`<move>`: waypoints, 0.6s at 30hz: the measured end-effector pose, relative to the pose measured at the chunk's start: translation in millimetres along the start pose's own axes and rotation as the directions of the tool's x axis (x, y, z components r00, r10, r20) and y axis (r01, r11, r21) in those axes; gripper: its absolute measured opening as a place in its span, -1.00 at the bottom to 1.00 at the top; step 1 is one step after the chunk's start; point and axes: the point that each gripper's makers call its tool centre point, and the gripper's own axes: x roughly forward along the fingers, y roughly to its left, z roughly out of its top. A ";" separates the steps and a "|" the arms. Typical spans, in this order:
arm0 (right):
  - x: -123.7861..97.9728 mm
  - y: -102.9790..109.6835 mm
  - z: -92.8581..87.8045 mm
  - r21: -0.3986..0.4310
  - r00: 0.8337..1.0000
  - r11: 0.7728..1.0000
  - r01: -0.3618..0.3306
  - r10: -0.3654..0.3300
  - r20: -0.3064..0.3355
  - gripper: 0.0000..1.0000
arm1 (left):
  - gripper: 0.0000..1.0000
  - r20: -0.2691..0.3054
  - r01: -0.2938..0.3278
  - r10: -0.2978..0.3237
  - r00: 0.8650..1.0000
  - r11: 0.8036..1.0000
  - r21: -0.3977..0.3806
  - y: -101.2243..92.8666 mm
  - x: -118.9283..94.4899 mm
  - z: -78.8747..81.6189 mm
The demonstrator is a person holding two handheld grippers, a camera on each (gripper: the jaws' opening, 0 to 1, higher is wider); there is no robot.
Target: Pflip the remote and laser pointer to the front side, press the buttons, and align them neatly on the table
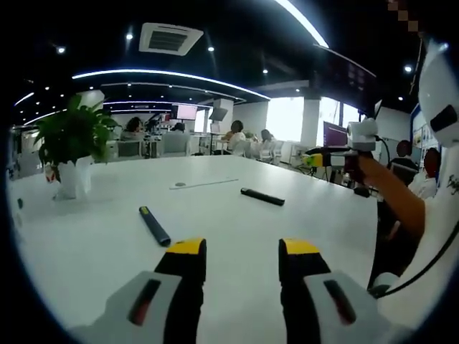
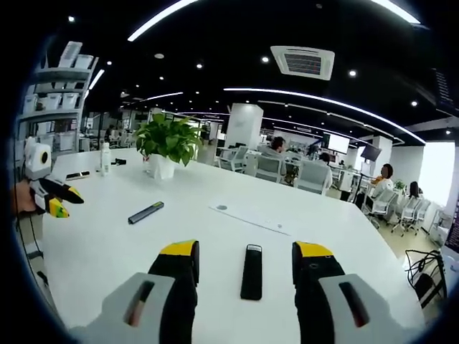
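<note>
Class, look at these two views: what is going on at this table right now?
A person holds a gripper in each hand over a white table. The right gripper is open, with the black remote lying on the table between its jaws, not yet gripped. The left gripper is also open and empty, with the laser pointer lying just ahead to its left. A potted plant stands farther back.

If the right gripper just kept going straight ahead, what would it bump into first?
Probably the black remote. It lies on the white table right between the open right gripper jaws, pointing the same way, so the gripper would likely close around it before reaching anything else.
</note>
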 end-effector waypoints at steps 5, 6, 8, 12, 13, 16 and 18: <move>7.3 -6.9 -3.1 -0.009 1.000 1.000 0.007 -0.007 -0.013 0.09 | -0.17 0.003 0.001 -0.001 1.000 1.000 -0.004 0.3 4.6 0.4; 7.8 -7.0 -3.4 -0.011 1.000 1.000 0.007 -0.007 -0.014 0.09 | -0.17 0.005 0.000 0.000 1.000 1.000 -0.005 0.6 4.5 0.9; 9.2 -6.5 -4.5 -0.018 1.000 1.000 0.005 -0.006 -0.019 0.09 | -0.17 0.003 -0.003 0.003 1.000 1.000 -0.007 1.3 3.4 -0.6; 13.3 -5.4 -8.1 -0.019 0.999 1.000 0.000 0.000 -0.032 0.09 | -0.16 -0.010 -0.005 0.005 1.000 1.000 -0.012 1.4 1.9 -6.0; 14.2 -4.8 -9.1 -0.023 0.999 1.000 -0.003 0.003 -0.036 0.09 | -0.16 -0.009 -0.011 0.011 1.000 1.000 -0.014 1.6 1.2 -7.3; 15.2 -5.1 -10.3 -0.031 0.999 1.000 -0.004 0.003 -0.042 0.09 | -0.16 -0.011 -0.016 0.016 1.000 1.000 -0.015 1.0 0.0 -9.4; 16.6 -5.9 -11.6 -0.031 0.999 1.000 -0.003 0.001 -0.046 0.09 | -0.16 -0.010 -0.020 0.020 1.000 1.000 -0.019 1.9 -0.4 -10.1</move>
